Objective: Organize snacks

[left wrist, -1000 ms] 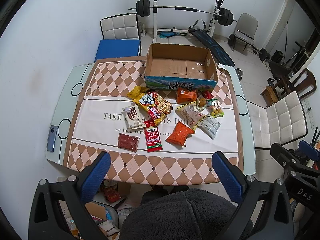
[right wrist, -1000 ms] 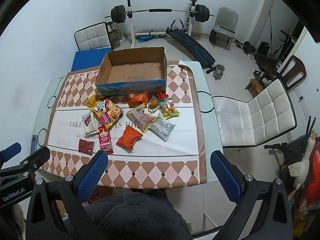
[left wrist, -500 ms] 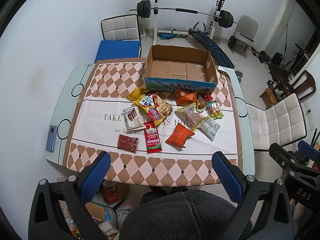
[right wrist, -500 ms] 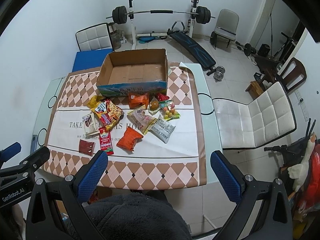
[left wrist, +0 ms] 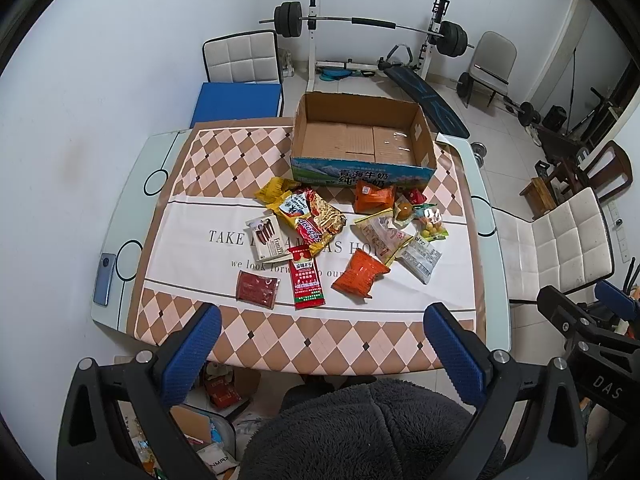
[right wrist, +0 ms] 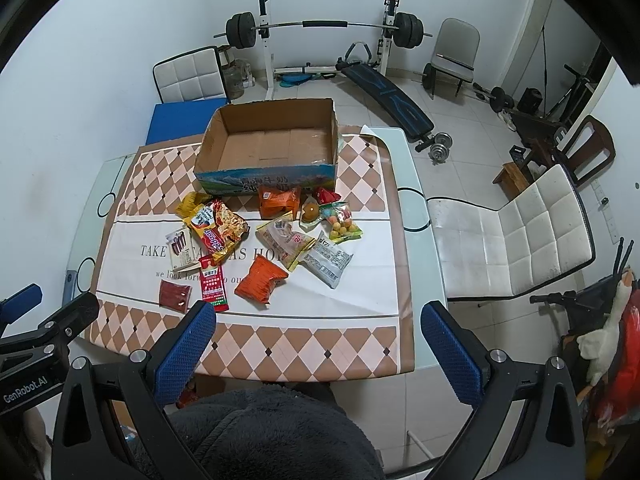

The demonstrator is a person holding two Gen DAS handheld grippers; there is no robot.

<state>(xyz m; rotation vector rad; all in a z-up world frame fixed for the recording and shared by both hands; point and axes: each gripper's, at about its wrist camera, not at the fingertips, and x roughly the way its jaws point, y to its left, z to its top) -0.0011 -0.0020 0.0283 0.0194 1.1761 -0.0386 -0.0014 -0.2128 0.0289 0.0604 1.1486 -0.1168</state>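
An empty cardboard box [left wrist: 362, 142] [right wrist: 272, 146] stands at the table's far side. In front of it lie several snack packets: an orange bag [left wrist: 360, 272] [right wrist: 260, 280], a red sachet [left wrist: 306, 278] [right wrist: 213, 282], a dark red pack [left wrist: 256, 289], a yellow-red noodle bag [left wrist: 310, 214] [right wrist: 218, 230] and a white packet [left wrist: 420, 258] [right wrist: 328, 260]. My left gripper [left wrist: 320, 354] hangs open high above the near table edge. My right gripper [right wrist: 318, 350] is open too, equally high. Neither holds anything.
A phone [left wrist: 105, 278] lies on the glass table's left edge [left wrist: 116, 216]. White chairs [right wrist: 516, 240] [left wrist: 240, 60] stand right of and behind the table. A barbell rack [right wrist: 324, 26] and bench fill the back. A dark fleece-covered part of the person [left wrist: 360, 428] shows below the grippers.
Both cameras have drifted slightly; the table sits a little lower in view. No snack has moved and both grippers stay open.
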